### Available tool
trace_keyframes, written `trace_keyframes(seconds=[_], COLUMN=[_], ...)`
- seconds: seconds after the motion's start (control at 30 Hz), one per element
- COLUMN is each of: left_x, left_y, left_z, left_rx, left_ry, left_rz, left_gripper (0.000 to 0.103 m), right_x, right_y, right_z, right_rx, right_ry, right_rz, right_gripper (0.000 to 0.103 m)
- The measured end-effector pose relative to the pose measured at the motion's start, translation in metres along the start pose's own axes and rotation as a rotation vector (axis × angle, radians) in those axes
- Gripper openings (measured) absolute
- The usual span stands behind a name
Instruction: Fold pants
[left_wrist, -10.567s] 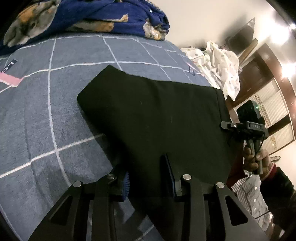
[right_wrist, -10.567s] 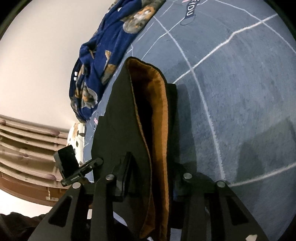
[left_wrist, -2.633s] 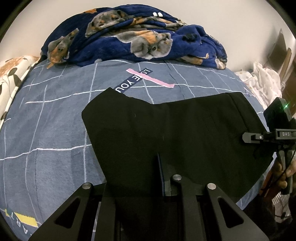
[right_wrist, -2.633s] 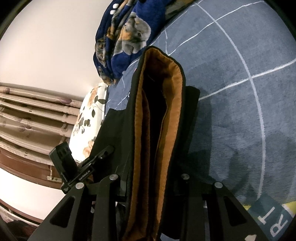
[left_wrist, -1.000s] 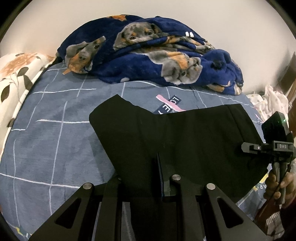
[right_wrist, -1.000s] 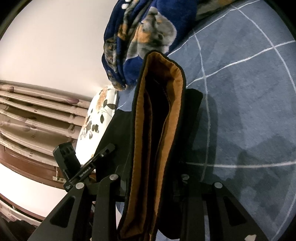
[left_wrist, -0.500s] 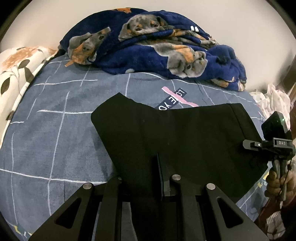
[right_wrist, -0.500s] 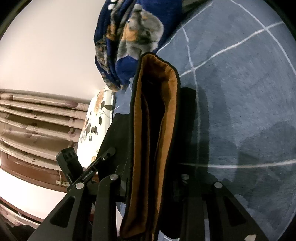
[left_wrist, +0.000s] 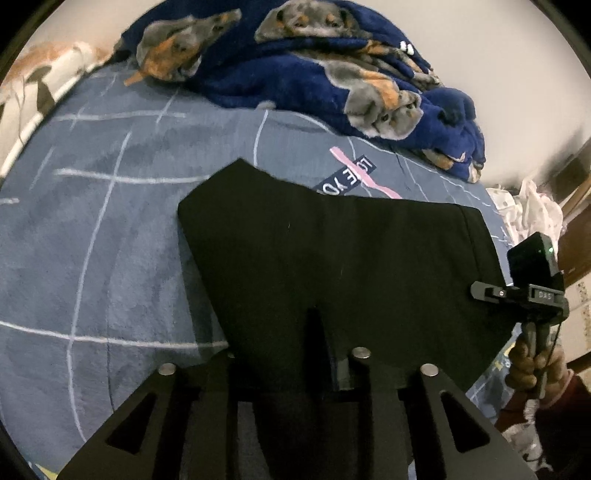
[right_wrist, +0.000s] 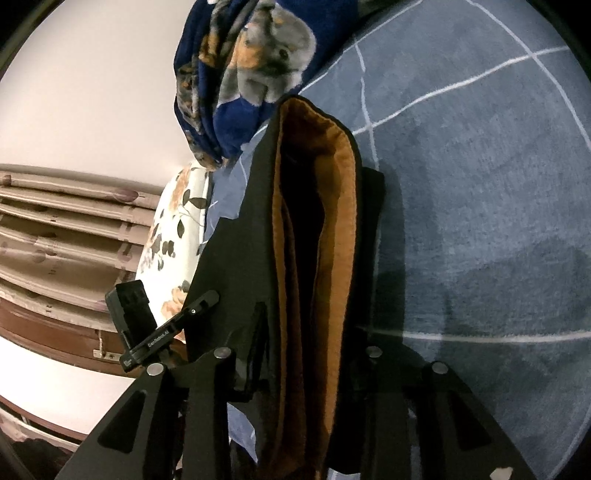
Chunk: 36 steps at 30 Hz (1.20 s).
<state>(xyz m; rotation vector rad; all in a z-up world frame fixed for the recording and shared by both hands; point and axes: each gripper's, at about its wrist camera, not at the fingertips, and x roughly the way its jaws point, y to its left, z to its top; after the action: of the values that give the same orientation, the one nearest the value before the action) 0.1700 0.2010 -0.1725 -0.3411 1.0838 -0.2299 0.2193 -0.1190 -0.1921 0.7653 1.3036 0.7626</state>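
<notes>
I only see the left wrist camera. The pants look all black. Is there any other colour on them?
Observer: Yes. The right wrist view looks into the waistband of the pants, and there is an orange-brown lining inside.
Operator: Is the other gripper holding them?
Observer: The right gripper has the folded waist edge between its fingers, and it looks clamped.
Operator: What's behind it?
Observer: Beige curtains hang past the bed.
</notes>
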Motion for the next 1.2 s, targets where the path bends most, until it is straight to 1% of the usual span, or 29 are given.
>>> trace_keyframes(seconds=[0.1,0.17,0.23,0.3,0.33,0.37,0.4,0.43,0.47,0.5,0.53,0.63,0.8,0.93,1.2], left_x=[0.004,0.008,0.011,0.011,0.011,0.011,0.009,0.007,0.004,0.000,-0.004,-0.008,-0.013,-0.020,-0.017], left_y=[0.006,0.008,0.009,0.006,0.003,-0.001,-0.006,-0.009,-0.014,-0.019,-0.023,-0.028,-0.026,-0.029,-0.025], left_z=[-0.003,-0.004,-0.006,-0.007,-0.008,-0.009,-0.010,-0.010,-0.010,-0.010,-0.011,-0.010,-0.002,0.006,0.032], left_rx=[-0.025,-0.033,-0.033,-0.010,0.009,0.028,0.052,0.072,0.096,0.119,0.137,0.155,0.144,0.161,0.159], left_ry=[0.029,0.051,0.061,0.042,0.036,0.032,0.020,0.007,-0.012,-0.034,-0.057,-0.088,-0.130,-0.173,-0.220], left_rz=[-0.037,-0.066,-0.093,-0.097,-0.089,-0.084,-0.068,-0.051,-0.030,-0.014,0.006,0.040,0.059,0.087,0.118], left_gripper=[0.034,0.039,0.040,0.039,0.036,0.027,0.021,0.017,0.013,0.011,0.010,0.010,0.010,0.009,0.009], right_x=[0.005,0.008,0.011,0.013,0.014,0.015,0.015,0.015,0.015,0.015,0.014,0.013,0.012,0.016,0.028], right_y=[-0.003,-0.002,0.001,0.003,0.005,0.006,0.006,0.006,0.005,0.005,0.007,0.011,0.015,0.022,0.030], right_z=[0.000,-0.001,-0.001,-0.002,-0.004,-0.004,-0.005,-0.006,-0.006,-0.007,-0.007,-0.007,-0.005,-0.001,0.025], right_rx=[0.009,-0.001,-0.009,-0.028,-0.041,-0.048,-0.050,-0.051,-0.050,-0.052,-0.055,-0.062,-0.065,-0.084,-0.107], right_ry=[0.009,0.014,0.023,0.026,0.026,0.024,0.020,0.016,0.013,0.005,-0.001,-0.012,-0.019,-0.023,-0.039], right_rz=[-0.001,-0.006,-0.007,-0.020,-0.031,-0.036,-0.040,-0.047,-0.044,-0.037,-0.036,-0.020,0.000,0.014,0.023], right_gripper=[0.040,0.040,0.042,0.042,0.041,0.039,0.033,0.029,0.029,0.027,0.026,0.024,0.024,0.024,0.024])
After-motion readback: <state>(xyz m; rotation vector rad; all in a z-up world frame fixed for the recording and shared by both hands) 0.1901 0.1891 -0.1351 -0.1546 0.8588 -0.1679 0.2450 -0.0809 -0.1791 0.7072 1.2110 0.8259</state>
